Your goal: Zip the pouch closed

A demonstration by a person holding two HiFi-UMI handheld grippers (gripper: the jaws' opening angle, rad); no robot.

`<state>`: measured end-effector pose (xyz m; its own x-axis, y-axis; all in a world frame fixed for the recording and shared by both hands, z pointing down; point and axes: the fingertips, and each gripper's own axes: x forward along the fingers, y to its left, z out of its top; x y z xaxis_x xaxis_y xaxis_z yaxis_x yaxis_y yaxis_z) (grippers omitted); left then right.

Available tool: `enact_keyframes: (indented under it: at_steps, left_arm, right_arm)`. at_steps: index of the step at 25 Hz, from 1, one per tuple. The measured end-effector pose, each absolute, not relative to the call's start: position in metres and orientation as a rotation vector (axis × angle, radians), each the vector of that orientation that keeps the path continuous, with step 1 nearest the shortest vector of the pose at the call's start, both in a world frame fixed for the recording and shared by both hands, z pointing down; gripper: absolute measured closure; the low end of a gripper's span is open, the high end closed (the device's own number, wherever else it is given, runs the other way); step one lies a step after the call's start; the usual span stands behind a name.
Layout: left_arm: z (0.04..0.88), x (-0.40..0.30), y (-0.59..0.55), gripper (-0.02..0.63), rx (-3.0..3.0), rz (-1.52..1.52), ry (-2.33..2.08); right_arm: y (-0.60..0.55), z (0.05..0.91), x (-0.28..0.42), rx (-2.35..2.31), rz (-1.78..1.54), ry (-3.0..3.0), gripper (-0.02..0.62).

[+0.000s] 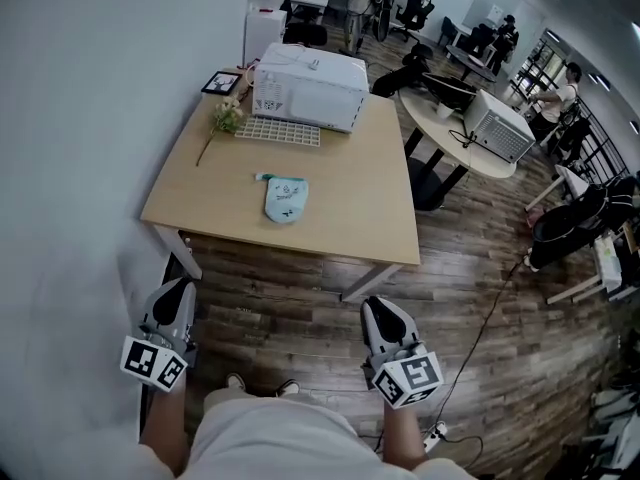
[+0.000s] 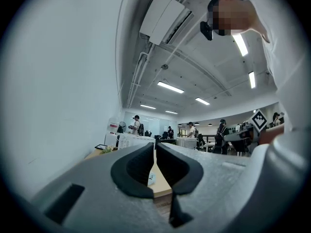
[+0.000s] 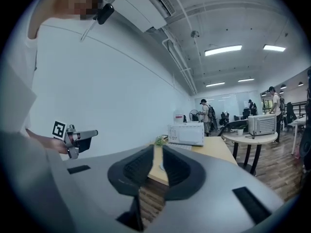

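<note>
You face a tan table [image 1: 340, 188] on wood floor [image 1: 480, 268]; white wall [image 1: 80, 88] left, round table [image 1: 425, 123] far right, office chairs [image 1: 413, 13] beyond, strip lights [image 3: 223, 50] overhead.

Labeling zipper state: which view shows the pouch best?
Head view: the pouch lies whole on the table, seen from above. The left gripper view shows only a distant pale sliver of it. The right gripper view does likewise, too small to show the zipper.

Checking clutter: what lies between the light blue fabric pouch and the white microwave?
A flat white gridded tray, then bare wooden tabletop; head view.
</note>
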<state>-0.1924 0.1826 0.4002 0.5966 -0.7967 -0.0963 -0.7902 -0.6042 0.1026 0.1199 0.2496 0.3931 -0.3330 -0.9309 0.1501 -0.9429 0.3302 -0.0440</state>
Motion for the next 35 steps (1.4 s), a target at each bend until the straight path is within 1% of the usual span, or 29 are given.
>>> enact_keyframes:
  at_steps: [1,2,3,4,5,7,8,9,10,11,13,14,17,25,31,35]
  left_arm:
    - [0.400,-0.192,0.186,0.589,2.759,-0.202,-1.392]
    - [0.400,-0.192,0.189,0.582,2.755,-0.200,-1.408]
    - [0.401,-0.191,0.191,0.550,2.750,-0.200,-1.419]
    - [0.401,-0.190,0.193,0.495,2.745,-0.201,-1.427]
    - [0.402,-0.189,0.195,0.456,2.741,-0.202,-1.430]
    - [0.403,-0.183,0.199,0.402,2.745,-0.201,-1.425]
    - [0.403,-0.180,0.200,0.363,2.752,-0.200,-1.421]
    - [0.401,-0.177,0.201,0.301,2.760,-0.203,-1.420]
    - [0.400,-0.175,0.202,0.246,2.764,-0.214,-1.424]
    - [0.398,-0.175,0.203,0.212,2.761,-0.231,-1.430]
    - [0.396,-0.175,0.206,0.158,2.742,-0.256,-1.451]
    - [0.396,-0.175,0.207,0.139,2.734,-0.251,-1.464]
    - [0.396,-0.178,0.208,0.115,2.724,-0.224,-1.497]
    - [0.409,-0.176,0.204,0.110,2.695,-0.199,-1.508]
    - [0.428,-0.150,0.168,0.110,2.710,-0.193,-1.428]
    - [0.448,-0.143,0.120,0.110,2.687,-0.179,-1.377]
  right_arm:
    - [0.254,0.394,0.122,1.740,0.194,-2.493,0.496]
    - [0.258,0.395,0.126,1.731,0.197,-2.503,0.443]
    - [0.261,0.395,0.130,1.732,0.196,-2.509,0.440]
    - [0.263,0.395,0.136,1.742,0.196,-2.514,0.418]
    - [0.266,0.395,0.143,1.758,0.199,-2.520,0.392]
    - [0.272,0.393,0.157,1.788,0.215,-2.547,0.351]
    - [0.273,0.393,0.163,1.795,0.230,-2.568,0.341]
    - [0.275,0.392,0.167,1.794,0.249,-2.594,0.329]
    - [0.276,0.391,0.170,1.789,0.268,-2.621,0.301]
    - [0.278,0.390,0.173,1.784,0.281,-2.646,0.277]
    - [0.281,0.386,0.179,1.783,0.282,-2.673,0.194]
    - [0.280,0.385,0.182,1.786,0.278,-2.677,0.163]
    - [0.277,0.383,0.186,1.792,0.267,-2.672,0.135]
    - [0.265,0.392,0.171,1.664,0.253,-2.674,0.137]
    - [0.241,0.405,0.169,1.639,0.266,-2.628,0.137]
    - [0.203,0.413,0.169,1.653,0.285,-2.597,0.137]
